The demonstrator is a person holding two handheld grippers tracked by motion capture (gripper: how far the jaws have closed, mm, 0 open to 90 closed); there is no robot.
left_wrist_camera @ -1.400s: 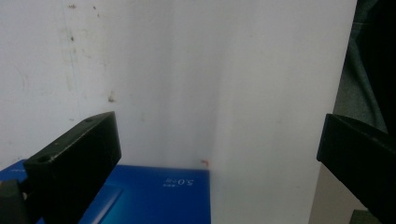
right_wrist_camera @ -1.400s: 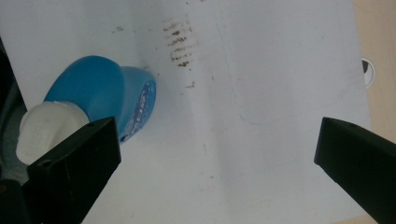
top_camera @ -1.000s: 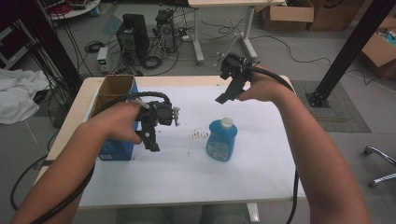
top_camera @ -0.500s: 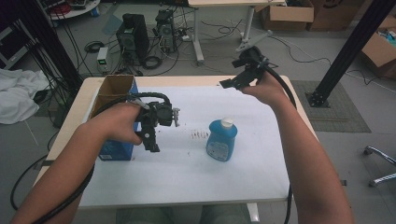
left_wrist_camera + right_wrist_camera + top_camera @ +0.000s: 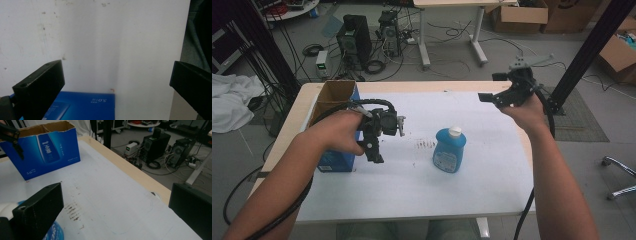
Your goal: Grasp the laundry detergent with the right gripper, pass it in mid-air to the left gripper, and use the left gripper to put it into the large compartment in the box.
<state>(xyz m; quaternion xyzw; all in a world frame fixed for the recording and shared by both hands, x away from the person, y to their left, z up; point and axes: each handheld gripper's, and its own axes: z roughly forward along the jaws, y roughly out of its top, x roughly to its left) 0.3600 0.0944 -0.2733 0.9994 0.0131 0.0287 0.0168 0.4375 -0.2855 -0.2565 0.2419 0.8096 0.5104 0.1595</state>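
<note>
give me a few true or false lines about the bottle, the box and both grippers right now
1. The blue bottle stands upright on the table with its white cap on. True.
2. The right gripper is shut on the bottle. False: it is open, held up over the table's far right corner, apart from the bottle.
3. The blue box is open at the top. True.
4. The left gripper holds the box. False: its jaws are wide open with nothing between them, beside the box.
5. The bottle lies inside the box. False: it stands on the table, to the right of the box.
</note>
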